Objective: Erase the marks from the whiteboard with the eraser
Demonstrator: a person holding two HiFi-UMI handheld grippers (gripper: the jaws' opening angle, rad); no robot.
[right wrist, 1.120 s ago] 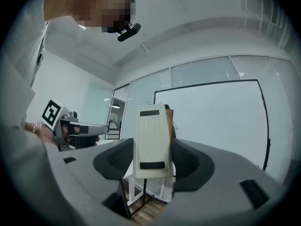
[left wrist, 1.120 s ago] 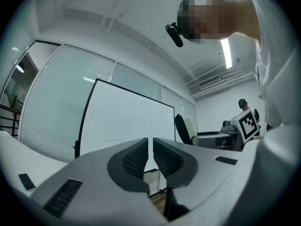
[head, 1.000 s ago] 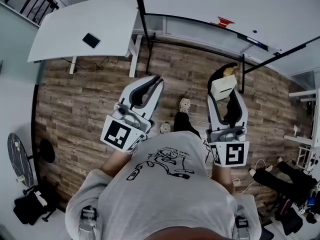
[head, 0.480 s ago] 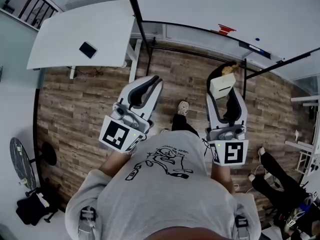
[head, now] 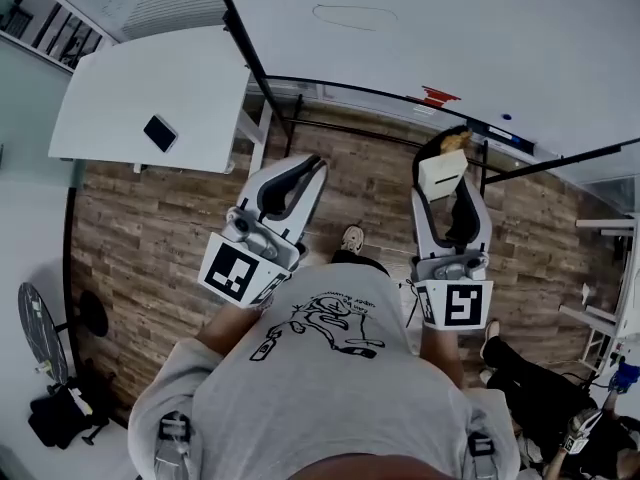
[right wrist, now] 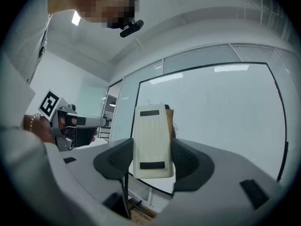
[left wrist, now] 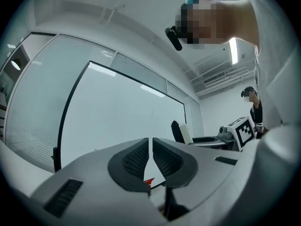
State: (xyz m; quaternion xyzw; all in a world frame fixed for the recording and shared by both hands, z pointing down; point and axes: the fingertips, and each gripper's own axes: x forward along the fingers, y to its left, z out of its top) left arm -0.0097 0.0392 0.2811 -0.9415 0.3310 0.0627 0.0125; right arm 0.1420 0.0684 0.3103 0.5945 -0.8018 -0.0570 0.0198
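Right tongs (right wrist: 151,160) clamped on the cream rectangular plastic eraser (right wrist: 150,140), upright and apart from the big white whiteboard (right wrist: 221,107); left tongs (left wrist: 151,158) pinched to a thin slit, nothing between them; a red patch (head: 432,96) at the board's lower edge, a faint oval outline (head: 355,16) higher up; wood-plank floor (head: 160,228) below; white worktop (head: 120,98) off left

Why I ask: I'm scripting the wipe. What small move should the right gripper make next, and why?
Probably carry the right gripper forward and up toward the whiteboard. It is shut on the eraser, which hangs clear of the board, and a faint oval mark shows higher on the surface.
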